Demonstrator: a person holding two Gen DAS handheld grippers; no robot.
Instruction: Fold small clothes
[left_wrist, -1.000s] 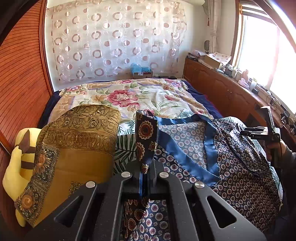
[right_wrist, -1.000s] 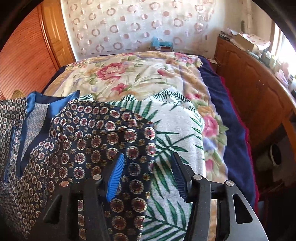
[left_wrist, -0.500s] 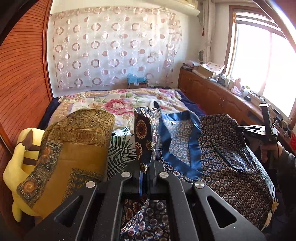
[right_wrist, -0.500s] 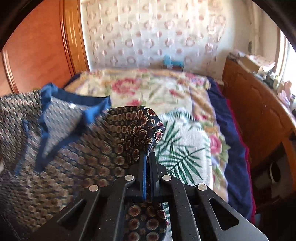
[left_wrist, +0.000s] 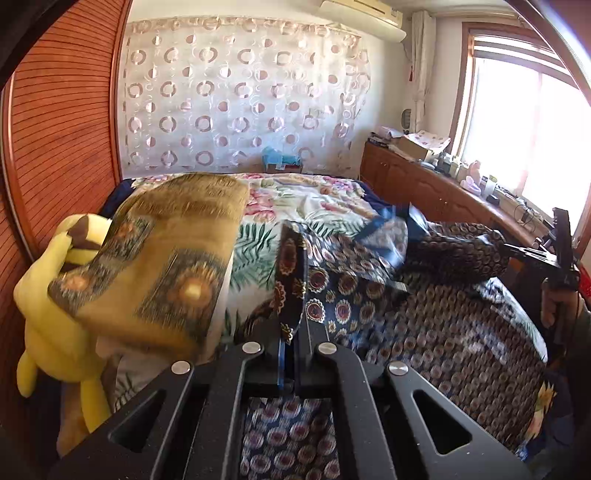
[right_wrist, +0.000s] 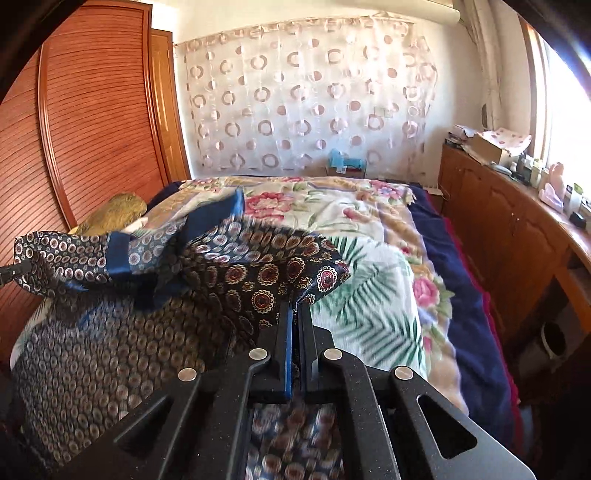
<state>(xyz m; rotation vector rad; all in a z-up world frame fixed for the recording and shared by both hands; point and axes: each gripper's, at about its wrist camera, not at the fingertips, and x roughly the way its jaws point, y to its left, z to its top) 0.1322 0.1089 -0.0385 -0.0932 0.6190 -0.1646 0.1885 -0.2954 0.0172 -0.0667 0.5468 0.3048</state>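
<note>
Bed with floral quilt (right_wrist: 369, 221) under bright window light, patterned navy garment (left_wrist: 424, 321) lifted over its near end, left gripper (left_wrist: 291, 332) and right gripper (right_wrist: 295, 314) each clamped tight on an edge; judgement: keep both edges level and taut while carrying the fold across.

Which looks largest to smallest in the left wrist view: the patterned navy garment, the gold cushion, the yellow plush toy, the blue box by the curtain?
1. patterned navy garment
2. gold cushion, enlarged by nearness
3. yellow plush toy, partly hidden
4. blue box, farthest away
</note>
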